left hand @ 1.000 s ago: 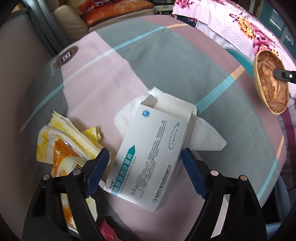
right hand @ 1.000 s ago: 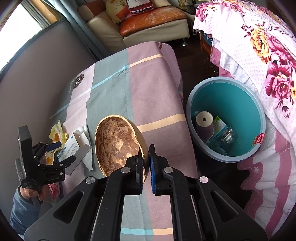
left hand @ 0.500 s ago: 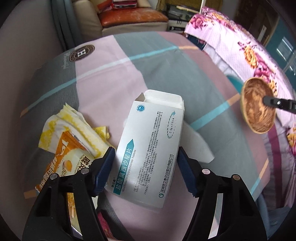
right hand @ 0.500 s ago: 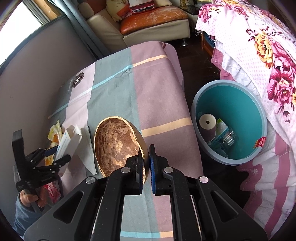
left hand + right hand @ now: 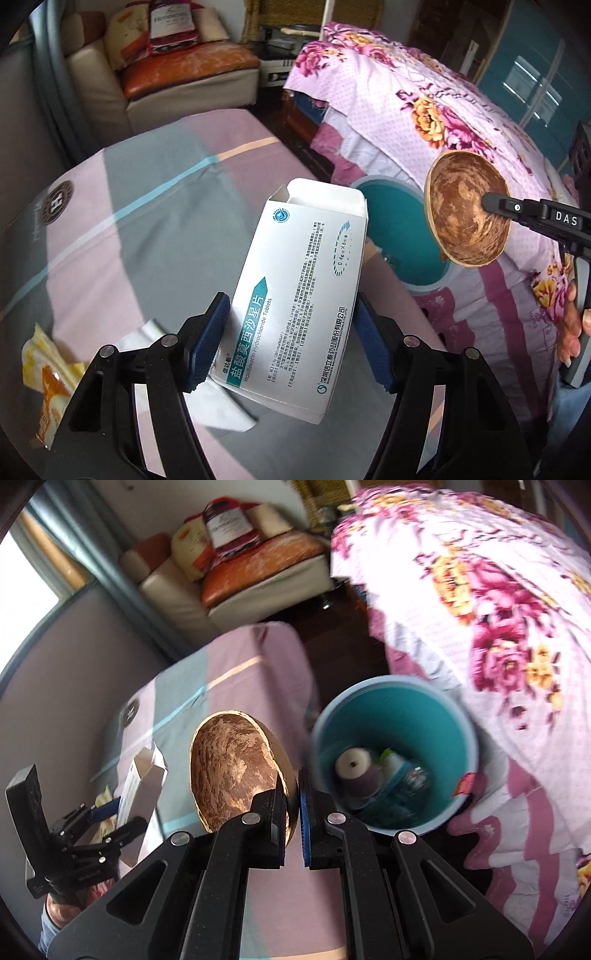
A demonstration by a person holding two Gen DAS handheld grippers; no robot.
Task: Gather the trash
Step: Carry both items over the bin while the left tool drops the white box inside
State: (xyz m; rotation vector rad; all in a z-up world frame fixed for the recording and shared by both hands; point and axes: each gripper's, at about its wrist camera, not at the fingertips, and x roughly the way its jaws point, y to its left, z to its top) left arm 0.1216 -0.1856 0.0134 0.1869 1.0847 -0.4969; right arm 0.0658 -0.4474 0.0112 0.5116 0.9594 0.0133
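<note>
Two pieces of trash are off the counter [image 5: 155, 206], one in each tool. A white medicine box [image 5: 295, 295] with teal print sits upright between the blue pads of the left tool [image 5: 291, 343], its top flap open and its lower half clamped from both sides; the left jaws closed on it within the past second and now grip it above the counter's right edge. Half a brown coconut shell [image 5: 236, 768] is pinched at its rim by the right tool [image 5: 293, 812], whose jaws are nearly together on the thin wall, the hollow side facing the camera. Just beyond that shell, on the floor off the counter's right edge, stands a teal bin [image 5: 399, 709] holding a roll [image 5: 356, 770] and some packaging. On the striped cloth covering the counter, near its left corner under the left tool, lie a crumpled white tissue [image 5: 221, 406] and a yellow-and-orange wrapper [image 5: 48, 373]. A floral quilt [image 5: 436, 110] lies to the right of the bin, and a cushioned seat [image 5: 184, 74] stands past the counter's far edge.
</note>
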